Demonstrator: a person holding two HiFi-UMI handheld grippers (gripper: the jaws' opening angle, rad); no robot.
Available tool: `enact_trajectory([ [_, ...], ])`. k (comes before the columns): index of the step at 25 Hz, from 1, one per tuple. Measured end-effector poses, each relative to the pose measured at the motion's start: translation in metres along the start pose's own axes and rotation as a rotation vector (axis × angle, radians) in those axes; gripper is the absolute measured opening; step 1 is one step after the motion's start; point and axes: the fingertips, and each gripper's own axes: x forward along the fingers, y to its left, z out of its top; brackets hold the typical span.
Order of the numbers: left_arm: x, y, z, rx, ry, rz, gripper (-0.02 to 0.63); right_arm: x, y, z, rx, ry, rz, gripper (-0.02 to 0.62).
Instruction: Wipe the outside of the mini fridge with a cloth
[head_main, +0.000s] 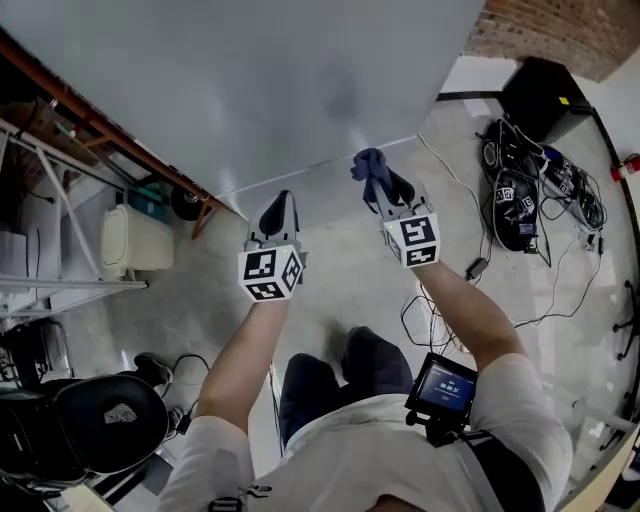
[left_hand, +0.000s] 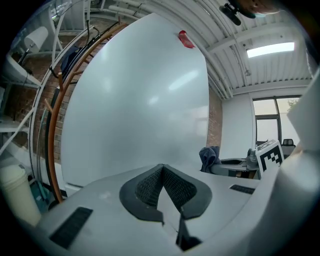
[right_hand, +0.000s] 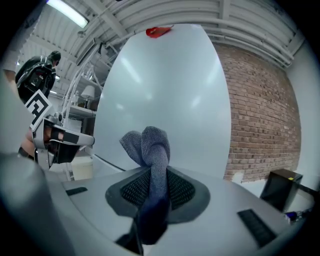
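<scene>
bunched blue-grey cloth (right_hand: 150, 145), pinched in the right tongs (right_hand: 150, 177), sits near the pale smooth mini fridge (right_hand: 165, 85)

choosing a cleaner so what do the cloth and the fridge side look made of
Cloth: soft woven or knitted fabric, blue-grey, matte; a fine textured weave shows.
Fridge side: smooth pale panel, lightly glossy with soft light streaks; painted metal or plastic, cannot tell.
</scene>
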Motion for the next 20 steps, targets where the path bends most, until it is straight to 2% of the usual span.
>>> enact_trajectory([
  [8,-0.048,-0.043,0.131,0.004,-0.02,0.003,0.003,-0.06,-0.011,0.147,0.003,-0.052,0.001,0.083],
  [13,-0.085,-0.052,0.214,-0.014,-0.059,0.014,0.003,-0.095,-0.011,0.239,-0.002,-0.104,0.005,0.083],
  [20,-0.138,-0.06,0.273,-0.038,-0.132,0.037,0.003,-0.137,-0.008,0.311,-0.036,-0.161,0.032,0.083],
])
